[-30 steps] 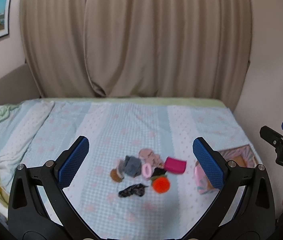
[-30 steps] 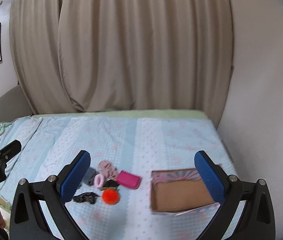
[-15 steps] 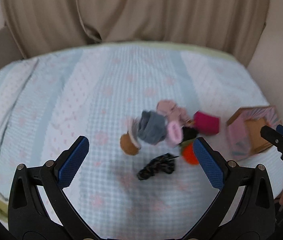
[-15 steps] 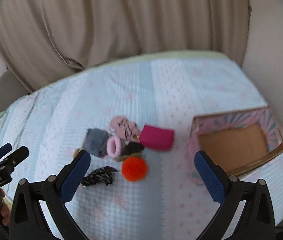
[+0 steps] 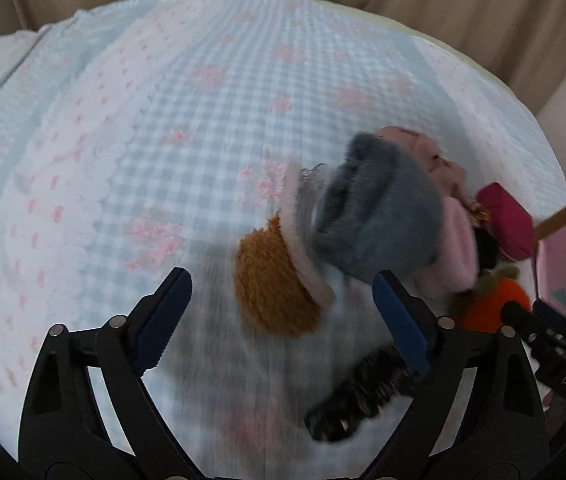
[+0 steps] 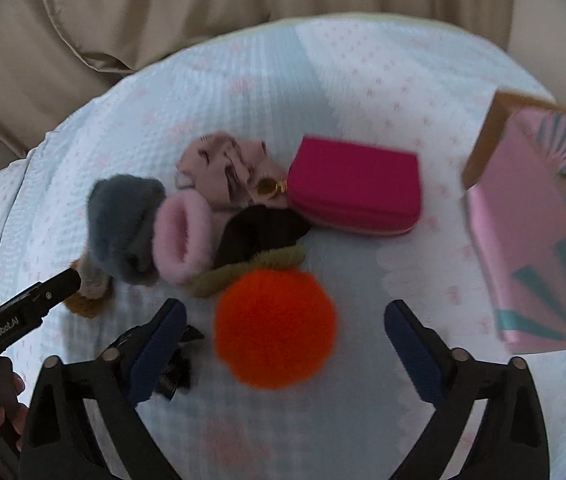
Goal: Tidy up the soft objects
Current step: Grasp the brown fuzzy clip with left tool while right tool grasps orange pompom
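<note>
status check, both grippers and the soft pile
Left gripper open over brown pom-pom. Right gripper open around orange pom-pom. Box to the right, nothing blocking.

I see a fluffy orange pompom (image 6: 275, 326) lying low in the frame's centre; above it cluster a grey fuzzy scrunchie (image 6: 123, 226), pink fuzzy scrunchie (image 6: 183, 236) and flat magenta zip pouch (image 6: 357, 186).

Box (image 6: 531, 248) cut off at right edge, dark scrunchie (image 6: 175, 364) half hidden behind right gripper finger, both views motion-blurred
</note>
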Motion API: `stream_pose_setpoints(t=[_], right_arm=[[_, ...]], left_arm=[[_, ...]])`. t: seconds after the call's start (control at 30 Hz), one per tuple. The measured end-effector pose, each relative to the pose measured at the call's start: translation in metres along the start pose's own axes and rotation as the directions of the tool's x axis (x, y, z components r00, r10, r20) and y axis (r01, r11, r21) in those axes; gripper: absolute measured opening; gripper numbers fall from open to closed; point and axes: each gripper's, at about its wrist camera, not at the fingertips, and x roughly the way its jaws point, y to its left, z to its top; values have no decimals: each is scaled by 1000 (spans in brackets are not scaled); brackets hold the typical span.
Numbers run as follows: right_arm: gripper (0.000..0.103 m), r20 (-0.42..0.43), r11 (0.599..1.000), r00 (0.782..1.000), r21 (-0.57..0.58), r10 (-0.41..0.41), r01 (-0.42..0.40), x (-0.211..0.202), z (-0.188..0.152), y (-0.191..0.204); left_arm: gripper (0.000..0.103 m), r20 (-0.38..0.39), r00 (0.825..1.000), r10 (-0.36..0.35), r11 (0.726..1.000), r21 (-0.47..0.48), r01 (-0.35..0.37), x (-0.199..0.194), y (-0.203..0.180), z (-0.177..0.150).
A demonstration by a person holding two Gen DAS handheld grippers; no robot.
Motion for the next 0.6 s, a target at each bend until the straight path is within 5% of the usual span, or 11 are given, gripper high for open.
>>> stream_pose_setpoints(t=[0.13,0.23,0.4,0.6], right_arm=[[85,-24,1000,1000,10,2,-2,24,-3,3],[73,-36,1000,999,17,3,-3,37,-5,4],[43,-33,999,999,22,-24,25,41,-5,4],[36,-30,999,999,31,-36,37,37,-2,1]], left_arm=[[69,-7,1000,-13,999,-41,12,23,9,2],[41,-25,999,-33,998,-58,32,39,12,3],[37,-51,998,-40,998,-53,37,51,10,3],[35,-49,998,-44,997,-64,40,42,15,1]])
